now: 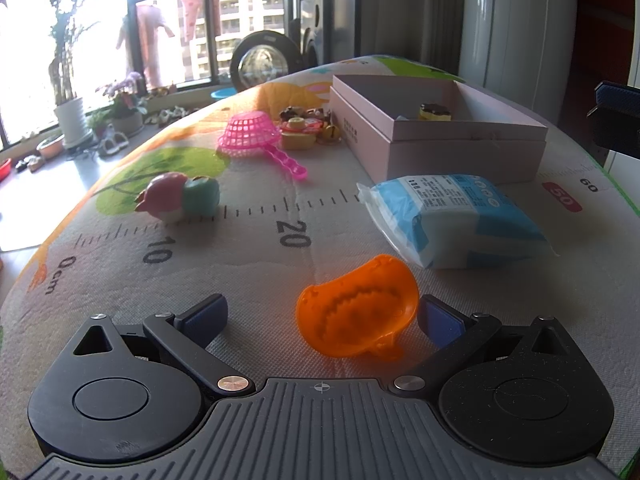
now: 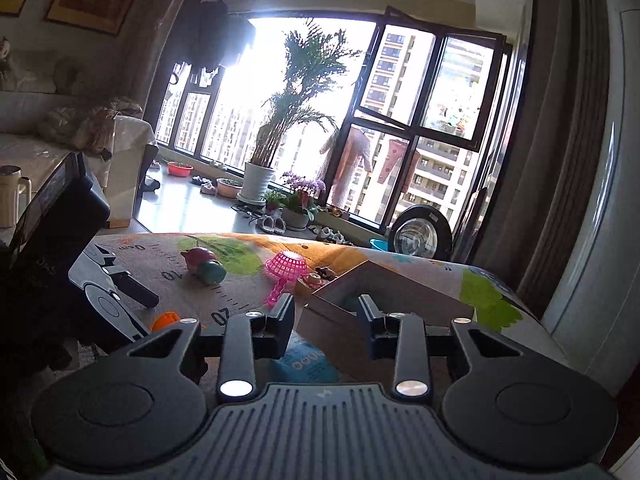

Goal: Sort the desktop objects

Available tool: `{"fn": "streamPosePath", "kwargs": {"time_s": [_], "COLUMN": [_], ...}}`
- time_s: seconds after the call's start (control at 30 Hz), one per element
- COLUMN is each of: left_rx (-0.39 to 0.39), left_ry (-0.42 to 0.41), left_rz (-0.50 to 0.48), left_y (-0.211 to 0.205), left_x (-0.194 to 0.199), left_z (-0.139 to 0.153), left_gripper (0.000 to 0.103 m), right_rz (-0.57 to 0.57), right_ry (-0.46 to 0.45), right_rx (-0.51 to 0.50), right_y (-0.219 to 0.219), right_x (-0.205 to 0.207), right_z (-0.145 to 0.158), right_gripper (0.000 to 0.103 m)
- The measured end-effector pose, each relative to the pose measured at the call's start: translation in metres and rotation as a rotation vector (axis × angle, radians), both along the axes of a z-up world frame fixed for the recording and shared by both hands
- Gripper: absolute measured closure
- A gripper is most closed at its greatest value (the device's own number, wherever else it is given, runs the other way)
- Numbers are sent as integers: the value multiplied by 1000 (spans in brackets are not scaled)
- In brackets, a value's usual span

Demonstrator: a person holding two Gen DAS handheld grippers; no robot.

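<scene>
An orange toy mould (image 1: 356, 312) lies on the printed mat (image 1: 240, 264) between the fingers of my left gripper (image 1: 324, 316), which is open; the mould sits close to the right finger, far from the left one. Beyond it lies a blue-and-white tissue pack (image 1: 460, 216). Behind that stands an open pink box (image 1: 460, 160) with a toy cake (image 1: 434, 112) inside. My right gripper (image 2: 328, 320) hovers over the near corner of the box (image 2: 420, 292), open by a narrow gap, with nothing between its fingers. The tissue pack (image 2: 304, 360) shows below it.
A pink toy strainer (image 1: 248, 134), a pink-and-green toy (image 1: 180, 196) and a small pile of toy food (image 1: 304, 128) lie left of the box. The mat drops off at its left and far edges. Potted plants (image 2: 260, 176) stand by the window; a white appliance (image 2: 592, 240) rises on the right.
</scene>
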State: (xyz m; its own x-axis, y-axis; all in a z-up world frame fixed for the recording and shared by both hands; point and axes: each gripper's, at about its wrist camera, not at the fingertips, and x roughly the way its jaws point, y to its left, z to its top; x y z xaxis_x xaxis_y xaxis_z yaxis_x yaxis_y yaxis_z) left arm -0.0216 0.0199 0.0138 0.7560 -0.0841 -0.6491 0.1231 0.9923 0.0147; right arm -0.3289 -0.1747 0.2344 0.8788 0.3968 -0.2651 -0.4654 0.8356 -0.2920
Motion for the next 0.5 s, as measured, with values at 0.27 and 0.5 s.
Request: {"fn": "streamPosePath", "kwargs": {"time_s": [0.27,0.5], "left_rx": [-4,-11], "left_ry": [0,2], "left_rz": [-4,-16], "left_y": [-1,3], "left_x": [-1,-9], "left_z": [0,0], "left_gripper": [0,0], "right_rz": [-12,28], "right_ry": [18,120], "right_rx": [23,19], "right_y": [-4,0], "right_x": [2,24], "right_z": [-2,-5], "right_gripper": [50,10]}}
